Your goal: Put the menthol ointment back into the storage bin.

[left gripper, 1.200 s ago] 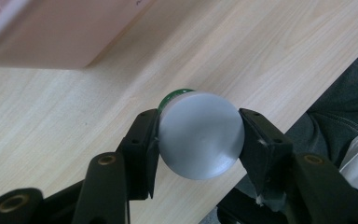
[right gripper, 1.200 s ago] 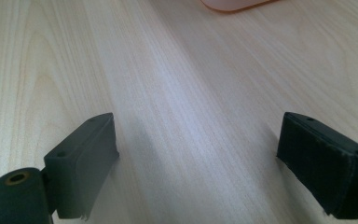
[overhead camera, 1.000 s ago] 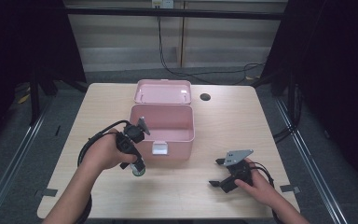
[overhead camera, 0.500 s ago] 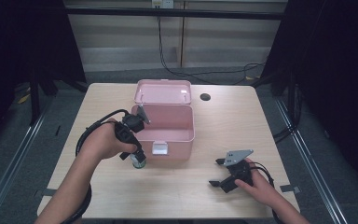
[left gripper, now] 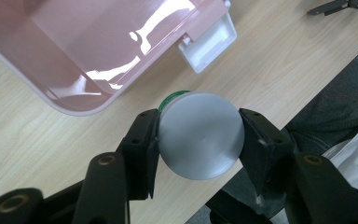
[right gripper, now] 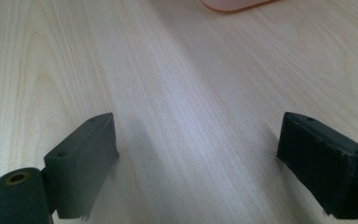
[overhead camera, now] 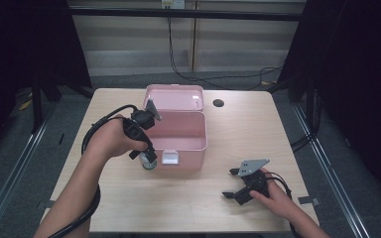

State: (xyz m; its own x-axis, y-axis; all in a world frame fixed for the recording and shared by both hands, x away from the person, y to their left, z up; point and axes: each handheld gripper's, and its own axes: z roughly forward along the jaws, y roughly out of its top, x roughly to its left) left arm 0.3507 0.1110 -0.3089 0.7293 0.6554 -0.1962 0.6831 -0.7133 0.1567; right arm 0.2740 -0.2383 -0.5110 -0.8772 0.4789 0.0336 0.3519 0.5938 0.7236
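My left gripper points down, shut on a small container with a grey round lid and a green body. It hangs above the table beside the front left corner of the open pink box. In the left gripper view both pads press the lid's sides, with the box's rim and its white latch just beyond. My right gripper rests low at the table's front right, open, with bare wood between its pads.
The pink box's lid stands open toward the back. A dark round hole sits in the tabletop behind the box. A black cable loops from my left gripper. The table's front edge is near my right hand.
My left gripper has risen with the container and moved back toward the box's front left corner. The right gripper has stayed where it was.
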